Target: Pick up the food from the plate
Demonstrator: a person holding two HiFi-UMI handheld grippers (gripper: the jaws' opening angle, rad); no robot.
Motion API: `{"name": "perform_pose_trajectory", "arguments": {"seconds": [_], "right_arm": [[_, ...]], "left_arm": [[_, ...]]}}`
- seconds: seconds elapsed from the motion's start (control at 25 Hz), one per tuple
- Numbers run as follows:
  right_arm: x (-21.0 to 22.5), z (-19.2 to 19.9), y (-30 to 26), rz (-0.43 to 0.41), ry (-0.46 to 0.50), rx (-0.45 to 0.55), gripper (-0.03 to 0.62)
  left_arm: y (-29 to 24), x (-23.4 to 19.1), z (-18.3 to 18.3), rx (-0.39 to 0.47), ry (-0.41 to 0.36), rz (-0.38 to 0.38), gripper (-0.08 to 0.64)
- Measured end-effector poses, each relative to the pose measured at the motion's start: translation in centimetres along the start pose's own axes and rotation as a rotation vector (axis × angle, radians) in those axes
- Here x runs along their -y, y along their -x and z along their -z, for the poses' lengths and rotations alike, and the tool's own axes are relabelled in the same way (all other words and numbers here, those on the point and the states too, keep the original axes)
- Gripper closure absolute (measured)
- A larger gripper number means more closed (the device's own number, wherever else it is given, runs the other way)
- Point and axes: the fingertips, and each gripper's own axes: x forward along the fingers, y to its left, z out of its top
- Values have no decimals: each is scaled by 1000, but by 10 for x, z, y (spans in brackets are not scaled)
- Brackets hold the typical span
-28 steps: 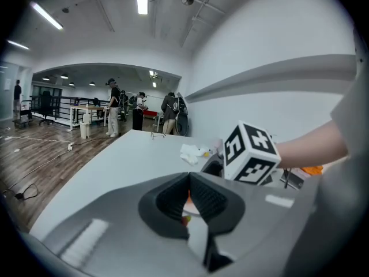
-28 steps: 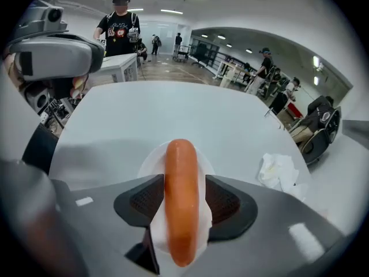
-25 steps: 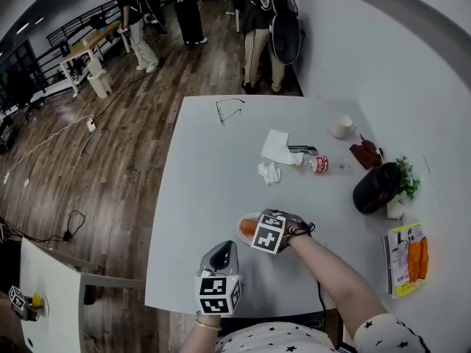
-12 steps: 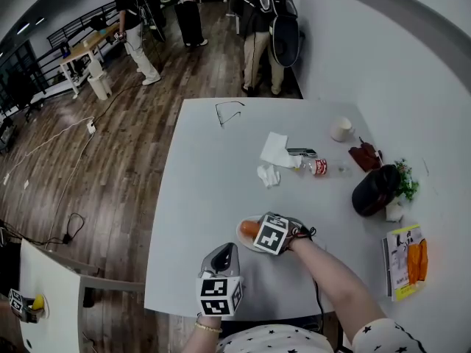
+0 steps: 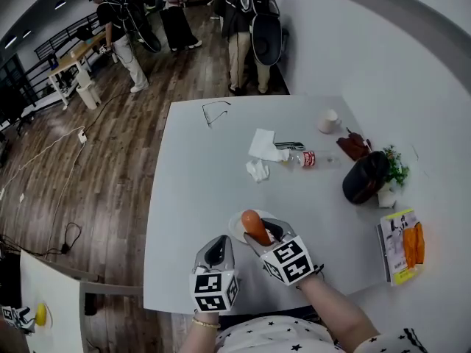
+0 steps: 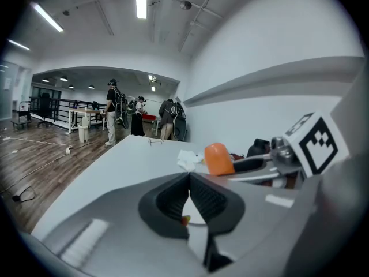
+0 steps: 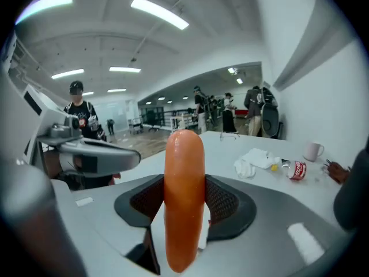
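An orange sausage (image 5: 255, 226) is clamped between the jaws of my right gripper (image 5: 260, 234) and sticks out past them. It hangs above the small white plate (image 5: 235, 226) near the table's front edge. The right gripper view shows the sausage (image 7: 184, 195) standing upright in my right gripper (image 7: 184, 203), raised off the table. My left gripper (image 5: 218, 249) sits just left of the plate, shut with nothing in it. In the left gripper view, my left gripper (image 6: 188, 182) points down the table, and the sausage tip (image 6: 218, 158) hovers to its right.
Further back on the white table (image 5: 191, 190) lie tissues (image 5: 261, 144), a crumpled wipe (image 5: 257, 170), a small bottle (image 5: 305, 158), a cup (image 5: 328, 120) and glasses (image 5: 213, 111). A black cap (image 5: 364, 176), a plant (image 5: 394, 169) and a book (image 5: 401, 245) are at the right. People stand beyond the table.
My right gripper has lifted the sausage off the plate and swung round toward me, now tilted upward. The left gripper has stayed put and shut.
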Motion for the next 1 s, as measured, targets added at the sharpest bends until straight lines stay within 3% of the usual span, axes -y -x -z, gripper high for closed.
{"name": "perform_pose_trajectory", "arguments": {"seconds": [0.24, 0.6, 1.0], "right_arm": [[-12, -18, 37, 105, -121, 166, 374], [-18, -26, 49, 116, -158, 200, 374], [-24, -27, 50, 123, -125, 203, 374]], "left_arm": [[7, 4, -4, 23, 1, -2, 552], [12, 7, -10, 38, -9, 1, 552], [14, 13, -15, 48, -35, 9, 552]]}}
